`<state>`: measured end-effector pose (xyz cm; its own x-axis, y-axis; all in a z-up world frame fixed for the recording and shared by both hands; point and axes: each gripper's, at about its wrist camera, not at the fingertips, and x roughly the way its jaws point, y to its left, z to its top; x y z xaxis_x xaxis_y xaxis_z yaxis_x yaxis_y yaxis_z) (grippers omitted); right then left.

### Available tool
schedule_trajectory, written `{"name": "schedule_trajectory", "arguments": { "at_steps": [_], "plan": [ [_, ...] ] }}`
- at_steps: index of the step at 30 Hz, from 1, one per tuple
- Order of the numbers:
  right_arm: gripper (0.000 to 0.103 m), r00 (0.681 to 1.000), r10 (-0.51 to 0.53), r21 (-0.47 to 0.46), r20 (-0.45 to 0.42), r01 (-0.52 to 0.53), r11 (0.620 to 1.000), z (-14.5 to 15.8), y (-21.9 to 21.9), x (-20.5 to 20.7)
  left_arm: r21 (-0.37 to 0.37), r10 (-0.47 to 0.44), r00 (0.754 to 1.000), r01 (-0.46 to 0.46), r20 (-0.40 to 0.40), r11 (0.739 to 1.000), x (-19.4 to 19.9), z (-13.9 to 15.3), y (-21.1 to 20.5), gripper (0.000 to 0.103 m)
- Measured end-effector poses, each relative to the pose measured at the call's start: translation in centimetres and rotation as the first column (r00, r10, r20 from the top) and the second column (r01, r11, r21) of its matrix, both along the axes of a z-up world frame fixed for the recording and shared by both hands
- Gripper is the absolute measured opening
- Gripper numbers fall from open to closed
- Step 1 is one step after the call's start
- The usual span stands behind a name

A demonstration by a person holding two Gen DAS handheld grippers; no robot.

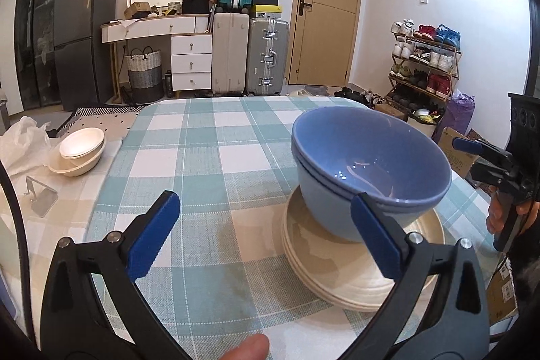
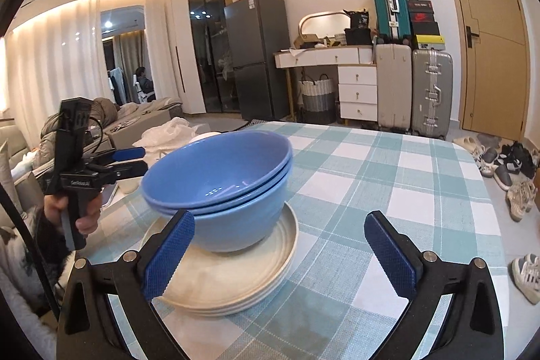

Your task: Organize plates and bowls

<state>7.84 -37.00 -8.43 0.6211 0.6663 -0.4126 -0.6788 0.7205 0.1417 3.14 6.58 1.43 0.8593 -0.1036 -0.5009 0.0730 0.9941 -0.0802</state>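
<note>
Between your left tongs and right tongs, both spread wide and holding nothing, nested blue bowls sit upright, mouths up, on stacked cream plates on the checked table. Off left, white bowls stand well apart beside a plastic bag.

Blue bowls: glossy glazed ceramic, smooth, light glints inside. Cream plates under them: smooth, duller sheen, ridged rims. Tablecloth: woven checked cloth, matt, coarse weave. Left gripper at 6 o'clock: matt black plastic arms, metal pins, blue knurled rubbery pads. Right gripper: same finish.
</note>
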Motion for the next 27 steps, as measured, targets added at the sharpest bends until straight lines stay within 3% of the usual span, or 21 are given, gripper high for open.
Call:
{"name": "schedule_trajectory", "arguments": {
  "at_steps": [14, 27],
  "plan": [
    [0.102, 0.999, 0.024, -0.032, 0.021, -0.023, 0.999, -2.4, 0.3, -2.7, -0.003, -0.035, 0.999, 0.035, 0.030, 0.999, -2.1, -2.9, 0.0, 0.101],
    [0.102, 0.998, 0.034, -0.021, 0.060, -0.032, 0.999, -2.1, 0.3, -3.5, -0.014, -0.035, 0.998, 0.036, 0.055, 0.999, -2.9, -2.3, -0.3, 0.101]
  ]
}}
